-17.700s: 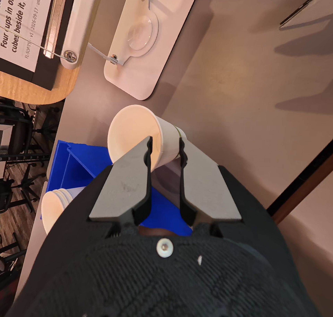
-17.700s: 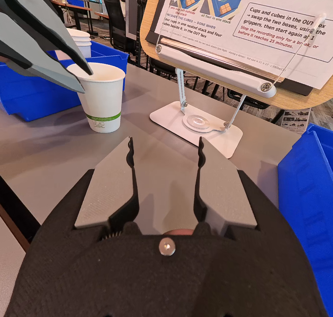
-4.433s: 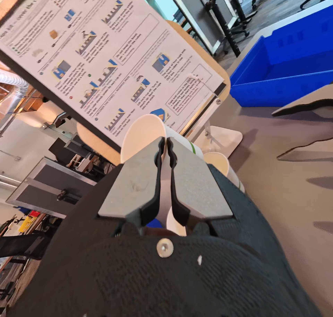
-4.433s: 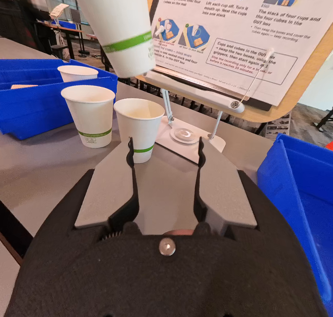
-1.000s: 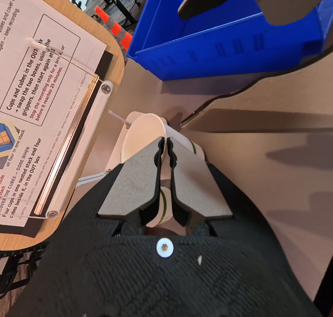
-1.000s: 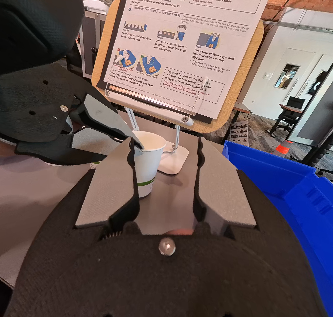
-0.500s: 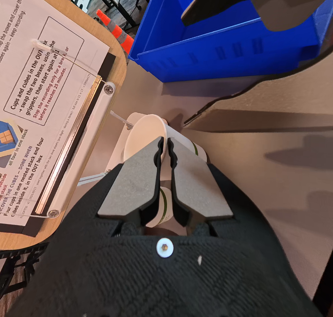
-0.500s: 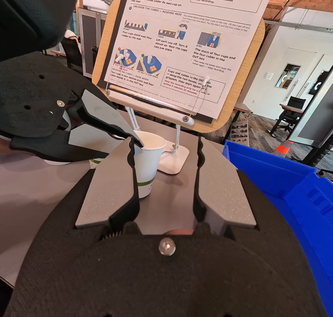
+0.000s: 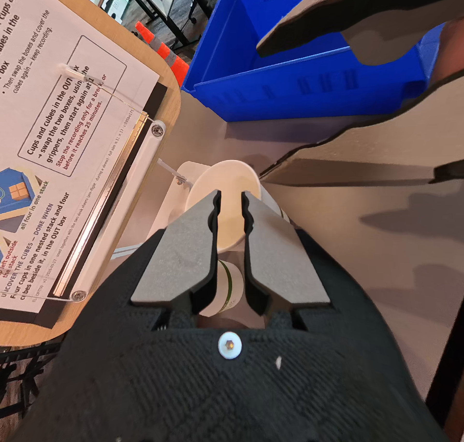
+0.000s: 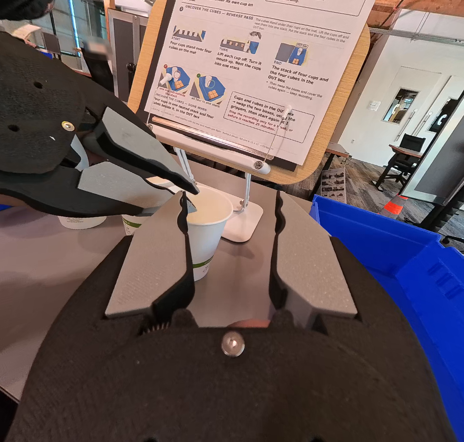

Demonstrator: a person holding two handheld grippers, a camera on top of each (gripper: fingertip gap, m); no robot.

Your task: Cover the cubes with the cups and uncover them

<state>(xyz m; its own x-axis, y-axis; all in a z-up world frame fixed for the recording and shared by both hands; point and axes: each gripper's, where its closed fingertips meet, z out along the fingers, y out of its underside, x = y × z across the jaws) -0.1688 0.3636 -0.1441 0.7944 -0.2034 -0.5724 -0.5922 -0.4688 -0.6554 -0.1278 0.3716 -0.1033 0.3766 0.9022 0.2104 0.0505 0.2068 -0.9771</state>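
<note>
A white paper cup with a green band stands mouth up on the grey table in front of the document stand's base. My left gripper is open a little, with one finger inside the cup's mouth and one outside its rim. It reaches in from the left in the right wrist view. A second cup stands closer in, under the left fingers, and also shows in the right wrist view. A third cup stands farther left. My right gripper is open and empty, just behind the first cup. No cubes show.
A document stand with a printed sheet rises behind the cups on a white base. A blue bin sits at the table's right side, seen also in the left wrist view. The right gripper's fingers cross that view. Left tips to right tips: about 6 centimeters.
My left gripper's jaws have parted from the cup's rim, which they pinched half a second ago. The cup stays standing on the table. The right gripper stays open and has edged closer.
</note>
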